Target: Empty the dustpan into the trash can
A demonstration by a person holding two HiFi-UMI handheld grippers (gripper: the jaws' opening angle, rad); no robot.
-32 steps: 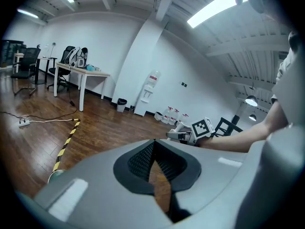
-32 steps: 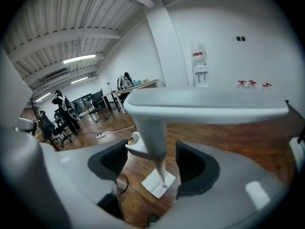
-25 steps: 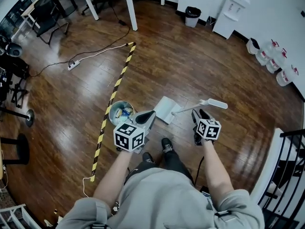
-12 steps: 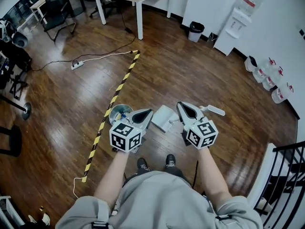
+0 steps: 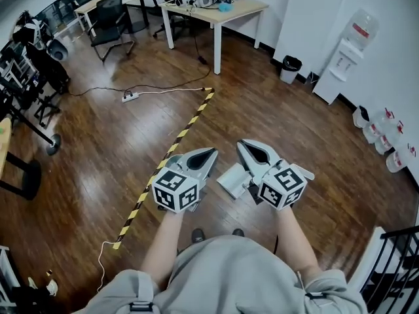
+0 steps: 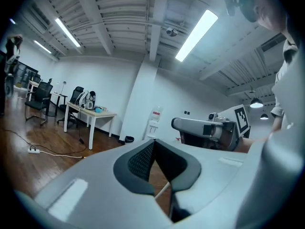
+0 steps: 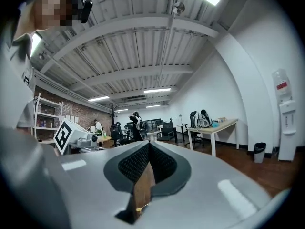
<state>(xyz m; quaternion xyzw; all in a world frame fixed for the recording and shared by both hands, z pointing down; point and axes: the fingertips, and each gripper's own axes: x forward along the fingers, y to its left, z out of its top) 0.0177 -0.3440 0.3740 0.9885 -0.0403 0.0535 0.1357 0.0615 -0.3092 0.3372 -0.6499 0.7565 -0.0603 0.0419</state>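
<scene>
The white dustpan (image 5: 229,179) lies on the wooden floor, seen in the gap between my two grippers; the right one covers its handle. No trash can shows in any view. My left gripper (image 5: 213,153) is raised at waist height and points forward, shut and empty (image 6: 153,141). Beside it my right gripper (image 5: 241,143) is held level, its jaws also shut with nothing between them (image 7: 148,144). Each gripper view looks out across the room and catches the other gripper (image 6: 205,127) at its side.
A yellow-and-black tape line (image 5: 175,148) runs along the floor at the left. A wooden table (image 5: 222,8) and chairs stand at the back, with a small black bin (image 5: 291,67) and a water dispenser (image 5: 347,48) by the right wall. A railing (image 5: 393,267) stands at lower right.
Both grippers have risen from near the floor to waist height. The right one left the dustpan handle and closed empty. The trash can, seen earlier by the tape, is now hidden.
</scene>
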